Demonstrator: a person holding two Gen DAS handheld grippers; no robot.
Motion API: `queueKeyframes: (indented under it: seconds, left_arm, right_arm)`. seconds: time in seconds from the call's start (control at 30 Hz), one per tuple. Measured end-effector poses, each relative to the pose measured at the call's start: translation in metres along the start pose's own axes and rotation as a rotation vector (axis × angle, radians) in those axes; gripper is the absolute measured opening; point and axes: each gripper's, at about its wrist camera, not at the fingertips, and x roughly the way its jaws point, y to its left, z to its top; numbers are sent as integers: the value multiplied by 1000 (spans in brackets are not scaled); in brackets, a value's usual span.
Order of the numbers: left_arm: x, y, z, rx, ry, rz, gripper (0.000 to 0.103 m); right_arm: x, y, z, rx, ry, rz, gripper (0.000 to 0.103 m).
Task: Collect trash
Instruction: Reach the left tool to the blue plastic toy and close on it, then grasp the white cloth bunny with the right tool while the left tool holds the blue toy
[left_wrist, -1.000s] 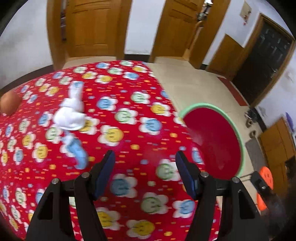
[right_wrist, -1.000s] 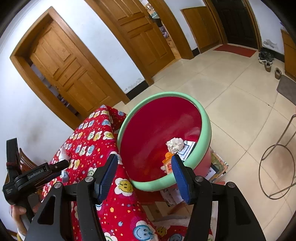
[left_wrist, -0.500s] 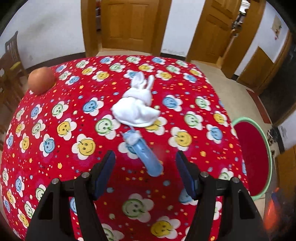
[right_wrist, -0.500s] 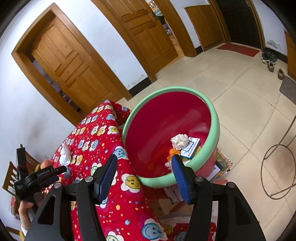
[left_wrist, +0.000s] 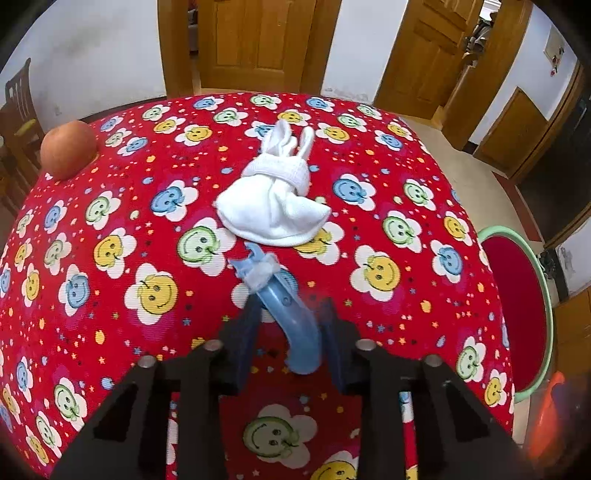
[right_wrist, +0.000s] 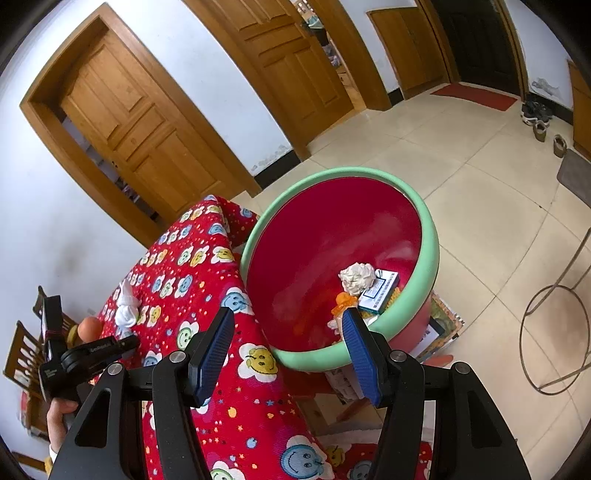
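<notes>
Two views differ. Left wrist view: left tongs (left_wrist: 288, 332) have just been closing around the blue plastic piece (left_wrist: 295, 317) lying on the bench (left_wrist: 110, 295), just below the white cloth (left_wrist: 273, 206). Right wrist view only: right tongs (right_wrist: 288, 354) stand open, empty, over the bin (right_wrist: 428, 258) holding crumpled paper (right_wrist: 356, 277).

Sock (left_wrist: 275, 206) behind razor (left_wrist: 291, 314) on tablecloth (left_wrist: 110, 295), basin (right_wrist: 430, 258) right

A curved light-blue plastic piece (left_wrist: 291, 314) with white fluff stuck near its upper end lies low in the frame's centre. A crumpled white sock (left_wrist: 275, 206) lies just above it, seemingly touching.
</notes>
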Motion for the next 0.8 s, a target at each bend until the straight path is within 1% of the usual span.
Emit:
queueKeyframes:
  seconds: [0.1, 0.13, 0.23, 0.4, 0.53, 0.8]
  left_arm:
    - [-1, 4, 0, -2, -1, 0, 20]
    - [-2, 6, 0, -4, -2, -3, 19]
    - [-7, 11, 1, -11, -9, -12, 18]
    - [-22, 21, 2, -18, -42, -21, 18]
    - [-36, 35, 6, -26, -77, -4, 18]
    - [-65, 80, 19, -46, -136, 61, 18]
  right_arm:
    - [2, 3, 0, 1, 6, 5, 62]
    - [1, 5, 0, -1, 6, 7, 62]
    - [0, 15, 0, -22, 3, 12, 62]
    - [0, 35, 1, -67, 0, 31, 62]
    - [1, 56, 1, -106, 4, 55, 62]
    - [9, 113, 2, -230, 24, 96, 62]
